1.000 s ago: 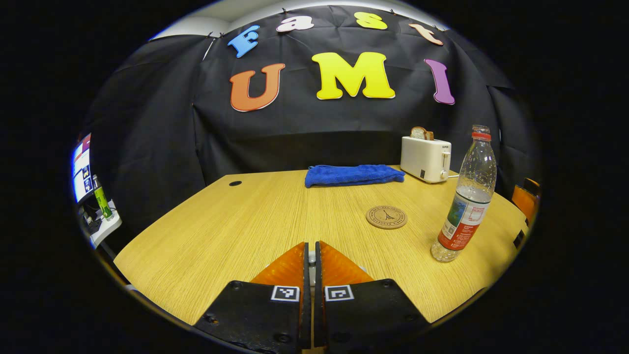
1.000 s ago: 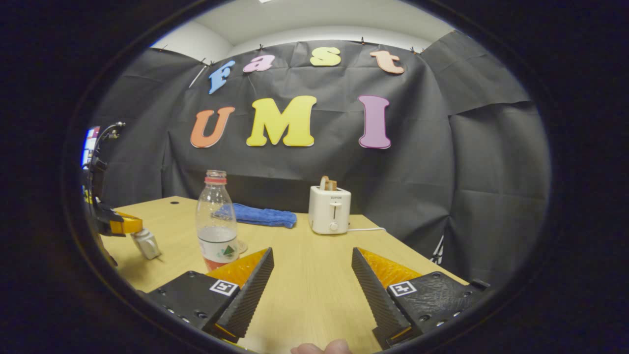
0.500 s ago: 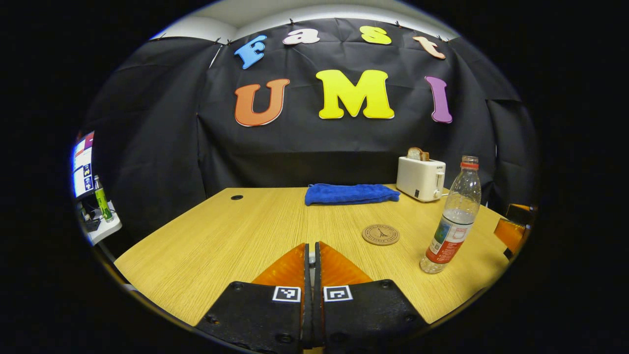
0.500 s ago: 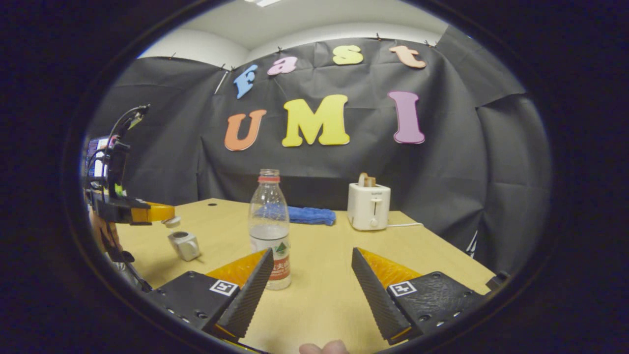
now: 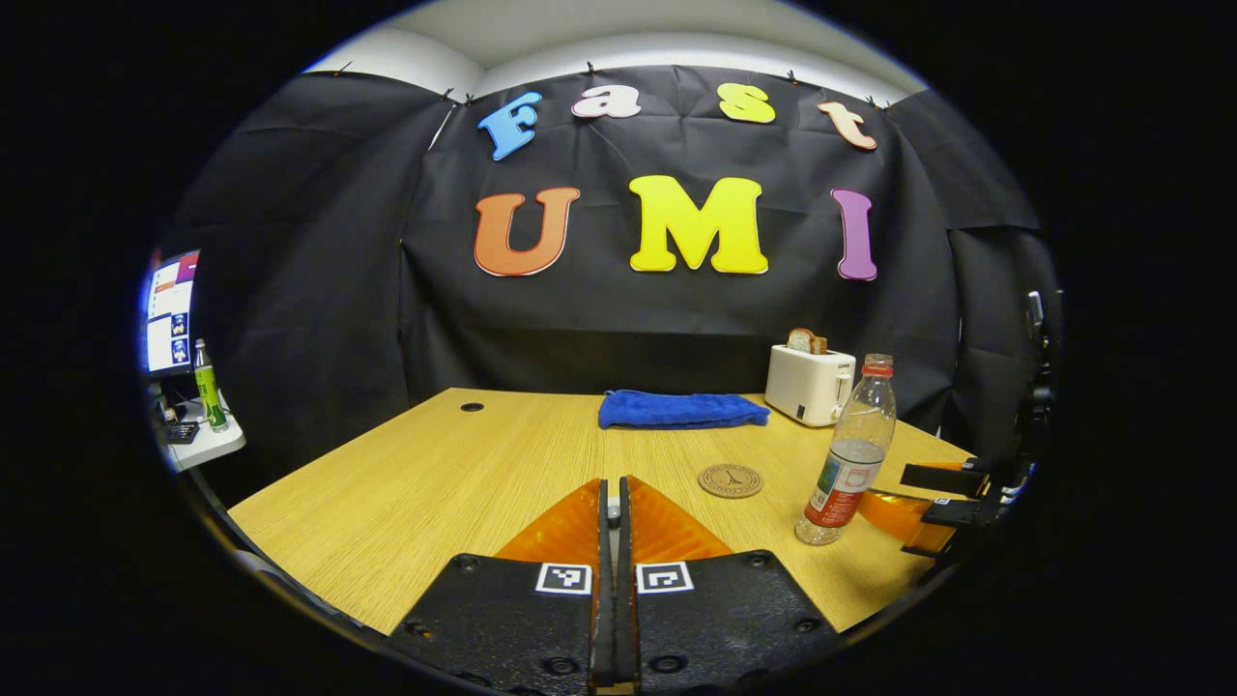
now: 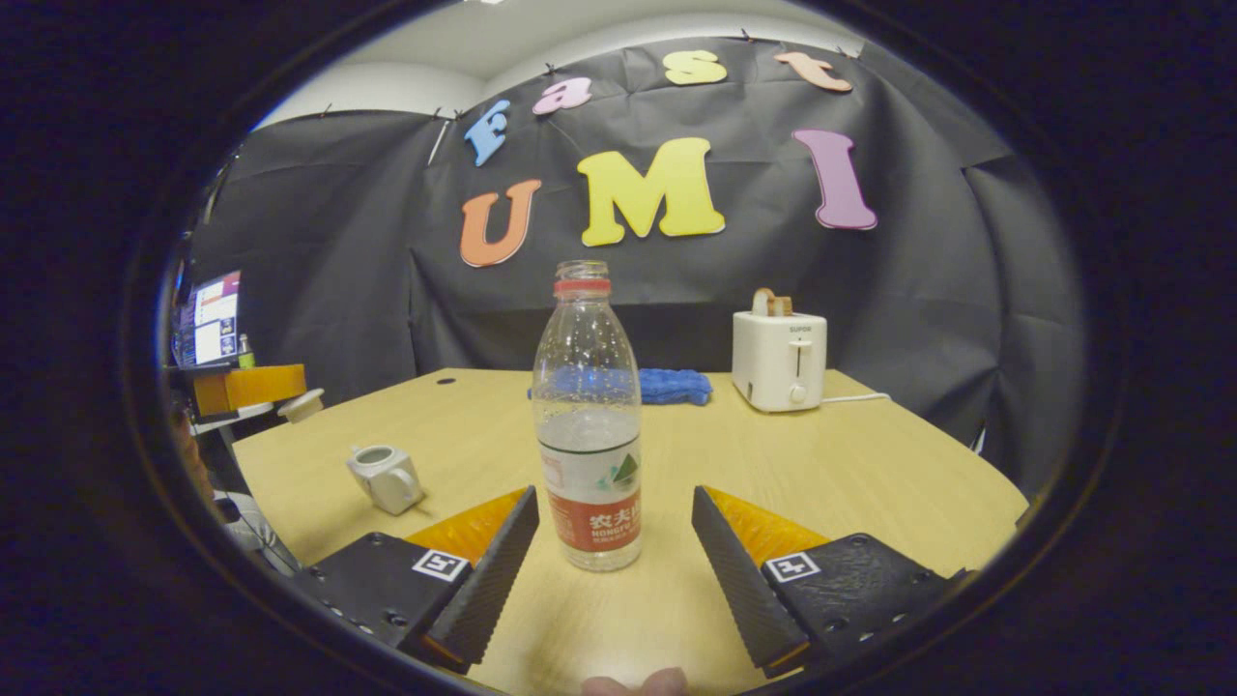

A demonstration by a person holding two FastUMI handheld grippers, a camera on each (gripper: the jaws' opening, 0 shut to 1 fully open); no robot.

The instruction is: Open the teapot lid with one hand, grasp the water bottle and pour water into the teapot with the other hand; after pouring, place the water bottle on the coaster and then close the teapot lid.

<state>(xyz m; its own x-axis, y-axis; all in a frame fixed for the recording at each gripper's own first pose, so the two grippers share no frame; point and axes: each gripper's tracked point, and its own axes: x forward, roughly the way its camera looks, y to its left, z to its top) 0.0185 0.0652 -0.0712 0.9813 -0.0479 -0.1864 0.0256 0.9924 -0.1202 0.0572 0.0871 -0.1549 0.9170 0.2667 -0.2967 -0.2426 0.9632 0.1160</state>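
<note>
A clear water bottle (image 6: 589, 425), uncapped and about half full, stands on the table. My right gripper (image 6: 612, 495) is open, one finger on each side of the bottle's base and a little short of it, touching nothing. To the left sits the small white teapot (image 6: 387, 477) with its top open. Above it my left gripper (image 6: 286, 385) holds the teapot lid (image 6: 302, 405). In the left gripper view, my left gripper (image 5: 609, 486) is shut on the lid's knob. The bottle (image 5: 848, 454) stands right of the round coaster (image 5: 731, 480), and my right gripper (image 5: 916, 495) is beside it.
A white toaster (image 6: 778, 360) with bread and a folded blue towel (image 6: 669, 385) sit at the table's (image 6: 870, 483) far side. Off the left edge are a monitor (image 5: 172, 311) and a green bottle (image 5: 205, 387) on a side shelf. A thumb (image 6: 633, 684) shows below my right gripper.
My left gripper has risen with the lid, off the teapot. My right gripper has swung toward the bottle, which now stands centred ahead of its open fingers.
</note>
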